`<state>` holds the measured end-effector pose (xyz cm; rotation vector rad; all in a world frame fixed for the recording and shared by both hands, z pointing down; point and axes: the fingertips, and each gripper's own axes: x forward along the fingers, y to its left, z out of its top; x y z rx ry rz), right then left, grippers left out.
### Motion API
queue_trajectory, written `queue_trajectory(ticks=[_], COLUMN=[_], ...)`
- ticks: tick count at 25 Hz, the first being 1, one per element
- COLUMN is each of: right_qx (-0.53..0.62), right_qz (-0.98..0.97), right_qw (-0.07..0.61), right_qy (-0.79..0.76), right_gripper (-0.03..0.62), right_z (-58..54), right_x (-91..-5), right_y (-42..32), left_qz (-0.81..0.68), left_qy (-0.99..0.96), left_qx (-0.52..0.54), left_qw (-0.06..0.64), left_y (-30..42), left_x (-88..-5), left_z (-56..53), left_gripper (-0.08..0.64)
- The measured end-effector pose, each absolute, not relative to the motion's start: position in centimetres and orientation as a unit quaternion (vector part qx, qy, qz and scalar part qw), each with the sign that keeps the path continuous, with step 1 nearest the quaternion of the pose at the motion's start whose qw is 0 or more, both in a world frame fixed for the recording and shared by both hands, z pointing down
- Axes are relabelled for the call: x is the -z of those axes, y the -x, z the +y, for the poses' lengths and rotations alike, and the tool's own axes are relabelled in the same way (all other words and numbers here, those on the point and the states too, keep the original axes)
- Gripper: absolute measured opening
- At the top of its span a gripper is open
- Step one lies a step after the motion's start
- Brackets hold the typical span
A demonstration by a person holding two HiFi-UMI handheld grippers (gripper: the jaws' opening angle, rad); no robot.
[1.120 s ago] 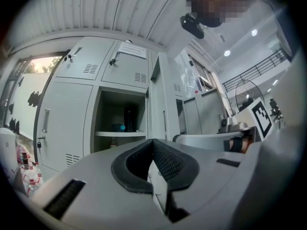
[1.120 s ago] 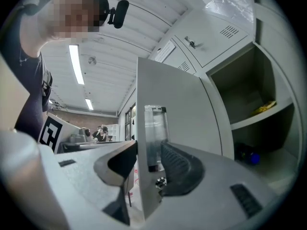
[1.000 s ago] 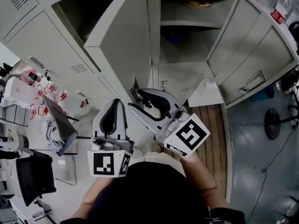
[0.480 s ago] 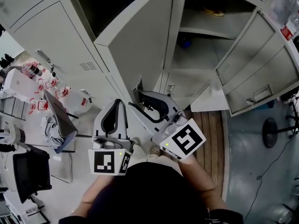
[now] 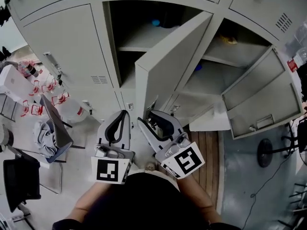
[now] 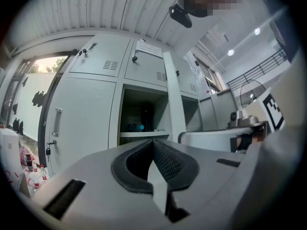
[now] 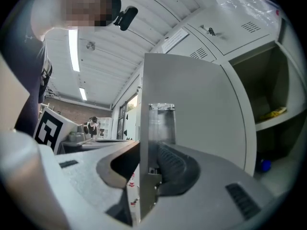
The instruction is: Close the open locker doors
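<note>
A row of grey lockers fills the head view. The middle locker door (image 5: 168, 66) stands swung out toward me, and a second open door (image 5: 261, 97) hangs at the right. My right gripper (image 5: 145, 118) is at the middle door's free edge. In the right gripper view that door (image 7: 192, 109) runs between the jaws beside its metal latch plate (image 7: 161, 123). The jaws have just been closing, and both fingertips look pressed on it. My left gripper (image 5: 123, 114) is beside it on the left, shut and empty, pointing at the open compartment (image 6: 144, 123).
A desk with red-capped bottles (image 5: 43, 90) and a dark chair (image 5: 19, 181) stand at the left. A wooden floor board (image 5: 206, 152) lies under the right locker, with a round stand base (image 5: 268, 152) beyond. A blue item (image 5: 155, 22) and a yellow item (image 5: 230, 40) sit on the locker shelves.
Both grippers and the view have moved toward the lockers. The right gripper's jaws have narrowed around the middle door's edge. More of the left compartment now shows.
</note>
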<state>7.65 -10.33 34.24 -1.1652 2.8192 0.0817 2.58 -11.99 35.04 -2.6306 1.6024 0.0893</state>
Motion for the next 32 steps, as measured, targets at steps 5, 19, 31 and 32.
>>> queue_trajectory(ticks=[5,19,31,32], right_qx=[-0.03,-0.035,-0.049,-0.051], right_qz=[0.918,0.896,0.88,0.879], right_qw=[0.043,0.045,0.048,0.048], right_qy=[0.394,0.44,0.47,0.472], right_gripper=[0.109,0.107,0.106,0.106], right_z=[-11.4,-15.4,-17.4,-17.6], right_x=[-34.3,-34.1,-34.0,-34.0], right_y=[-6.5,-3.4,-2.2,-2.1], left_qz=[0.499,0.458,0.42,0.419], left_qy=[0.865,0.887,0.905,0.906], left_qx=[-0.042,-0.053,-0.058,-0.059], left_qw=[0.027,0.021,0.015,0.014], left_y=[-1.7,1.4,1.7,1.8], left_x=[-34.4,-34.4,-35.3,-35.3], left_z=[-13.5,-17.7,-19.6,-19.7], left_gripper=[0.0,0.0,0.0,0.0])
